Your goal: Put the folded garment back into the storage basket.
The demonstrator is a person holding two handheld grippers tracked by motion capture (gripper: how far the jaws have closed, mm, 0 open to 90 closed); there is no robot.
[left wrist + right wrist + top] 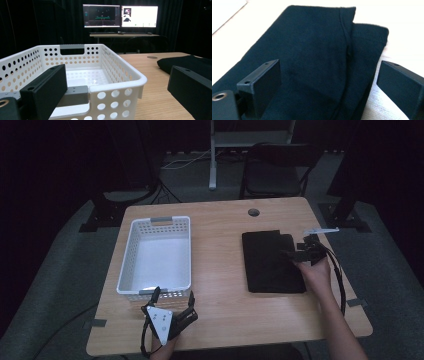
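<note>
Lying between spread fingers: folded black cloth

The folded garment is black cloth, matt and softly napped, with a stitched seam. The basket is white plastic, smooth and slightly glossy, with grey handle inserts. The bench is pale wood grain with a satin finish. The fingers look matt black plastic.

One white basket, one folded black cloth, two hand-held grippers — left, right — two monitors
</note>
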